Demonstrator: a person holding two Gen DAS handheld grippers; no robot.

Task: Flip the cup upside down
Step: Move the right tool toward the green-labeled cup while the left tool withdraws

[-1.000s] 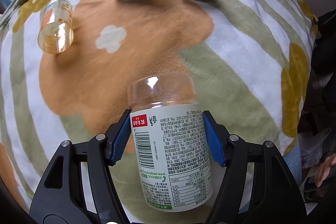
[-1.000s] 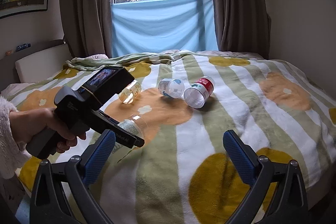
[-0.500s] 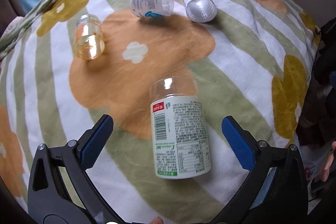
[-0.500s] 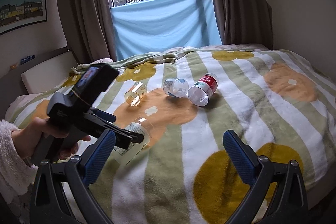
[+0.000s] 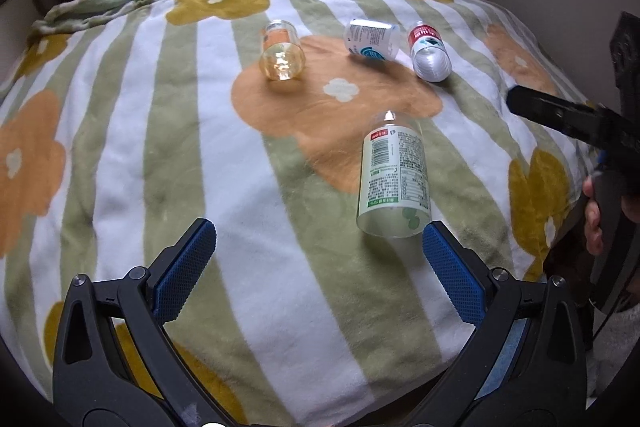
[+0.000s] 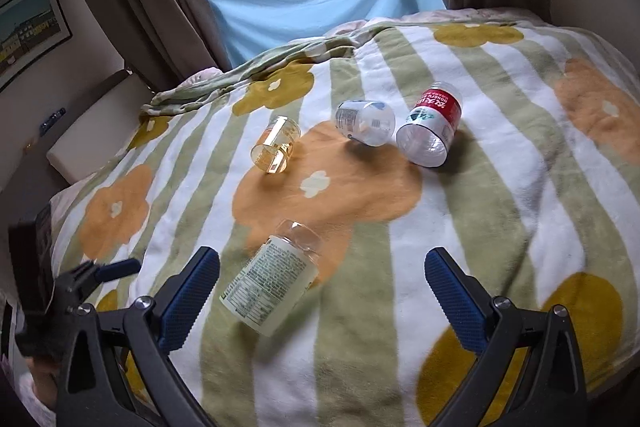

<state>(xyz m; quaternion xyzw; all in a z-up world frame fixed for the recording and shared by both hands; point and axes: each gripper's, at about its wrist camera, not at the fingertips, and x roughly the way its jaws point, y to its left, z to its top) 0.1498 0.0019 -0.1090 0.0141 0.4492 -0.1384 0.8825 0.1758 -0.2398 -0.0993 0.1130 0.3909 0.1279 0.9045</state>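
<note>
A bed [image 5: 100,155] covered by a striped blanket with flower patches is carrying four cut-bottle cups, all lying on their sides. The green-labelled cup [image 5: 394,175], the largest as seen and the likely task object, is resting nearest the foot edge of the bed, where the big orange flower meets a green stripe; its open rim is facing the foot edge and its closed clear end is pointing toward the head of the bed. The left tongs [image 5: 320,259] are hanging over the foot edge with the blue pads spread wide apart and holding nothing; the cup is lying just beyond the right pad, not between the two. The right tongs [image 6: 322,291] are likewise standing wide apart and empty, with the same cup [image 6: 274,283] lying between and just ahead of their pads. Farther up the bed, near the far rim of the orange flower, the red-labelled cup [image 5: 428,53], the blue-labelled cup [image 5: 370,41] and the small amber cup [image 5: 282,53] are lying well apart from both tongs. To do the step well, the tongs should be closing across the labelled wall at mid-height, squeezing lightly because thin plastic is likely to buckle, then turning the rim downward and pressing it level into the soft blanket, which may be letting a tall cup topple.
</note>
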